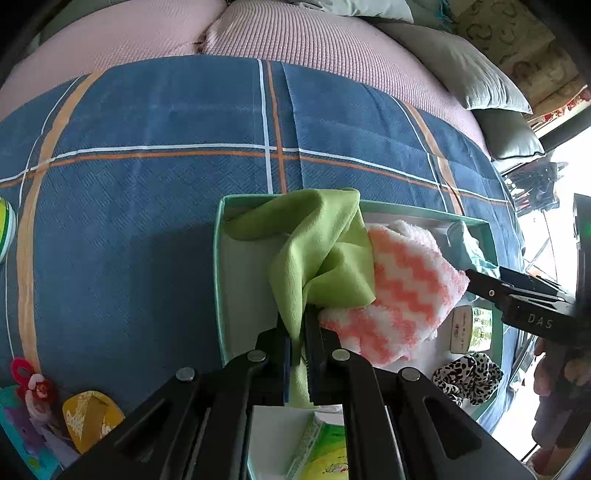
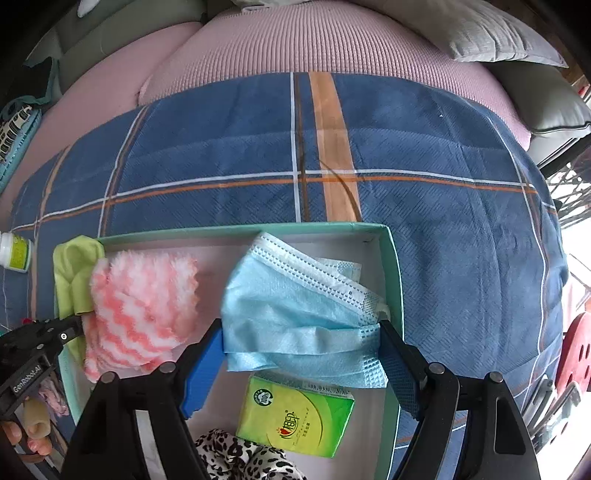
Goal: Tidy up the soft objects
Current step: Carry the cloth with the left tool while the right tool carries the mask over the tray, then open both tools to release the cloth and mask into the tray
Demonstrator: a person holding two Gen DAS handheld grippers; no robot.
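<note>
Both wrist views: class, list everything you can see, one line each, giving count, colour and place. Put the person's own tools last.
tray: one, mint green, on the blanket
blanket: one, blue plaid, over pink bedding
cloth: one, lime green, tray's left end
fluffy towel: one, pink-and-white zigzag, beside the cloth
face mask: one, light blue, tray's right end
tissue pack: one, green, tray floor
scrunchie: one, leopard print, tray's near edge
left tool: pinching the cloth
right tool: fingers either side of the mask

Blue plaid blanket (image 1: 147,184) over pink bed (image 1: 295,33), grey pillows (image 1: 461,70).
</note>
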